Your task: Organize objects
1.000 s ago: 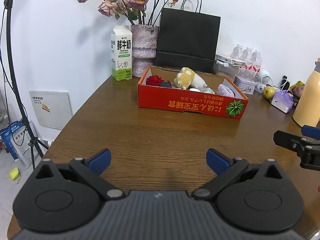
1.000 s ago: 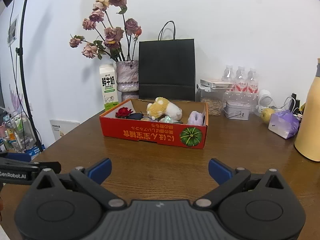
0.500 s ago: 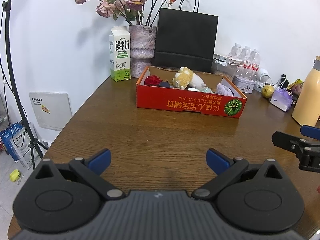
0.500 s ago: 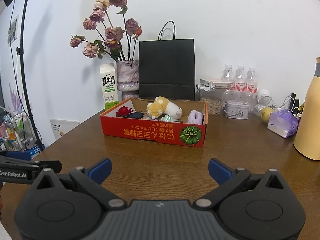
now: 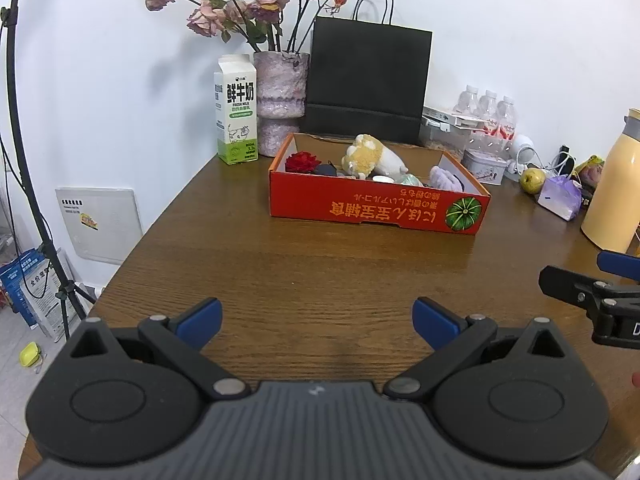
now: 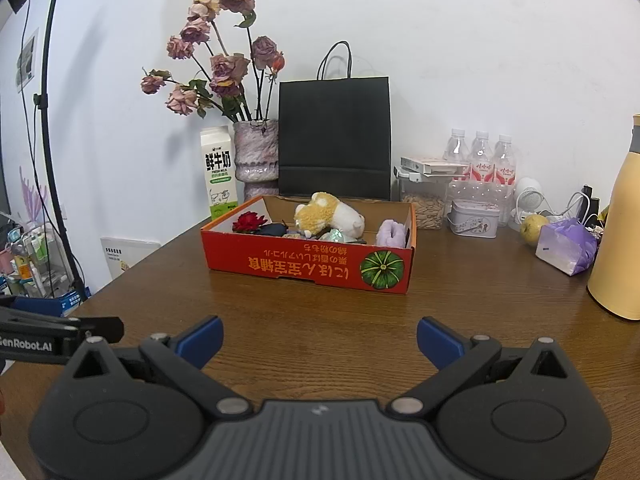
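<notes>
One red cardboard box [image 5: 378,204] sits mid-worktop, well ahead of both your claws, with bare wood between. Inside it: a red fabric rose [image 5: 302,161] at the left end, a yellow-and-white plush toy [image 5: 372,156] lying in the middle, a lilac fluffy item [image 5: 444,178] at the right end, and some small pieces between them too small to tell.

Your left claw [image 5: 316,322] hovers low over the near worktop [image 5: 320,264], fingers spread wide apart, nothing between them. Your right claw [image 6: 320,340] is likewise spread and empty, pointed at the box front; from the left wrist view it shows just to the right of the left claw.

Behind the box: milk carton [image 5: 236,110], vase of dried roses [image 5: 280,96], black paper bag [image 5: 366,84] against the wall. Further right: water bottles [image 6: 482,160], a small tin [image 6: 474,218], a pear [image 6: 532,228], a purple bag [image 6: 566,246], a yellow flask [image 6: 618,236].
</notes>
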{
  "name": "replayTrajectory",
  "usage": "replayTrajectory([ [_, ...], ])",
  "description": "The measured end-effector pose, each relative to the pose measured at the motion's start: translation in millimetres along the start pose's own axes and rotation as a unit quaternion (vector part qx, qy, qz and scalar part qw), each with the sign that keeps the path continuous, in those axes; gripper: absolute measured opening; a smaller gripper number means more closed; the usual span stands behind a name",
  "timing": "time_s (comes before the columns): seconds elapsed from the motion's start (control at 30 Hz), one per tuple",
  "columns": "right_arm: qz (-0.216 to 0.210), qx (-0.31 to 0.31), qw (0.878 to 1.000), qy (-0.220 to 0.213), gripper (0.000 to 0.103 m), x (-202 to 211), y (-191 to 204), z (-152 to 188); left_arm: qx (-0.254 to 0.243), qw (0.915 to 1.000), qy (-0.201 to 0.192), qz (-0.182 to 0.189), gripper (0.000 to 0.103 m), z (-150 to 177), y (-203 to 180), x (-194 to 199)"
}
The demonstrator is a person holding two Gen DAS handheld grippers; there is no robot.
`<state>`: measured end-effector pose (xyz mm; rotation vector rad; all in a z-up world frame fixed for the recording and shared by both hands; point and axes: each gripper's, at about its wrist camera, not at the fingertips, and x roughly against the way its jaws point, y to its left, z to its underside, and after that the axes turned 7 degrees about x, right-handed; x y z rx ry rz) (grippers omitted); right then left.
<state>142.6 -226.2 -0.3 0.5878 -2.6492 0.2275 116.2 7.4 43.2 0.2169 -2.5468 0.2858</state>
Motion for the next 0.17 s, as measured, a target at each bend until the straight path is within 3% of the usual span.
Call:
replayTrajectory([
  [0.17,0.000,0.000,1.000,0.000,0.103,0.1,0.2,-0.1,-0.003,1.0000,0.000,-0.001,0.103,-0.5,-0.5,0.2],
])
